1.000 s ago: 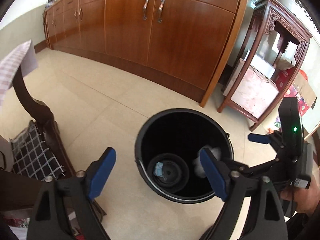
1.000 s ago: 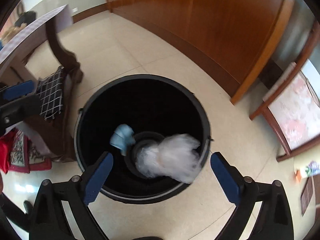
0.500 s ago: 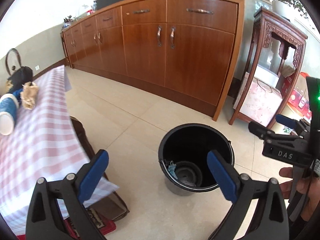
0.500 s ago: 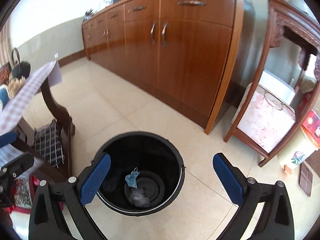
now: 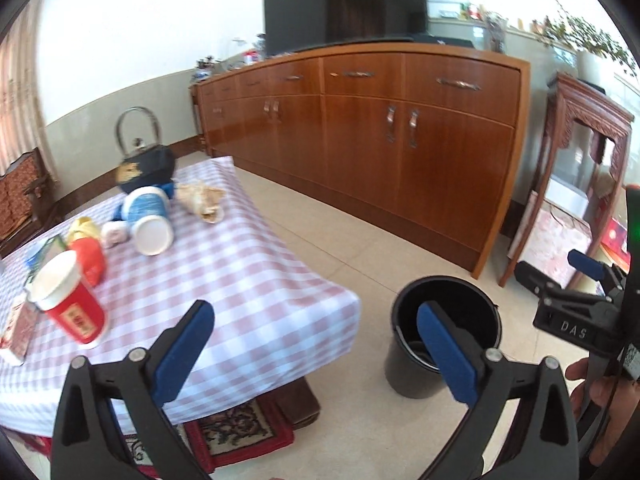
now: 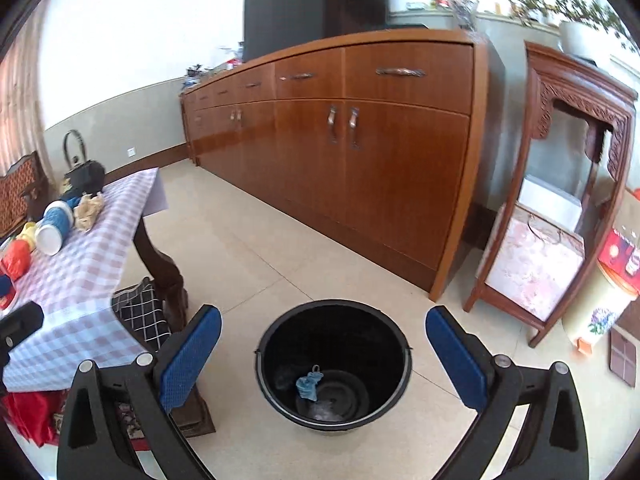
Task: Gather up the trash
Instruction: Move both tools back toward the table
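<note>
Both tools are spread wide and hold nothing — the left gripper [image 5: 314, 354] above the checked table's [image 5: 248, 280] corner, the right gripper [image 6: 322, 354] over the black bin [image 6: 334, 364] beside that table. Blue trash [image 6: 308, 386] lies inside the bin; cups [image 5: 150, 220] litter the table.
</note>
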`<state>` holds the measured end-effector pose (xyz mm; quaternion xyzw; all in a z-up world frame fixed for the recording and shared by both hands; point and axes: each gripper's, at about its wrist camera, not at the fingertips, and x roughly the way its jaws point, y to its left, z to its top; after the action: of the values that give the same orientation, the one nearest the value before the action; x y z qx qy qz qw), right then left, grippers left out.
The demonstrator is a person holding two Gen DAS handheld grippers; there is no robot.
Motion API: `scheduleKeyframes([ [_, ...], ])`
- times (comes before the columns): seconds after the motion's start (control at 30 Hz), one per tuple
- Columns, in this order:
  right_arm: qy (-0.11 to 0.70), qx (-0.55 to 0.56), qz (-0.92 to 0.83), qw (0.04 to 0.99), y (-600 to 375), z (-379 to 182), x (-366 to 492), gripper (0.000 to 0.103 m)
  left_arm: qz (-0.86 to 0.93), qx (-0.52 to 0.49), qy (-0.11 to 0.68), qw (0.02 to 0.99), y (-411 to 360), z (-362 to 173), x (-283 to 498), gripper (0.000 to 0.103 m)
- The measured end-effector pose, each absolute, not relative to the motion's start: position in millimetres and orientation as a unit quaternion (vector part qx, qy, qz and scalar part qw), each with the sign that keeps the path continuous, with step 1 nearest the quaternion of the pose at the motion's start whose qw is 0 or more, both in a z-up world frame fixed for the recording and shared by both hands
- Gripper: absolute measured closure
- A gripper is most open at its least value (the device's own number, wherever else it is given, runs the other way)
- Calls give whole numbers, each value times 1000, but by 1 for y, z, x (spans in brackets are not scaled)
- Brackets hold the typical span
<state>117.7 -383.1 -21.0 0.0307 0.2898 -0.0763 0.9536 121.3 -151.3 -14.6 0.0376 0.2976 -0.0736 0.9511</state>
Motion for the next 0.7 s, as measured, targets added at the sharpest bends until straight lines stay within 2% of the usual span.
scheduleKeyframes([
  [0.7, 255, -19, 105, 961, -203, 15, 115, 0, 67, -39, 268, 960, 2, 0, 76, 0],
])
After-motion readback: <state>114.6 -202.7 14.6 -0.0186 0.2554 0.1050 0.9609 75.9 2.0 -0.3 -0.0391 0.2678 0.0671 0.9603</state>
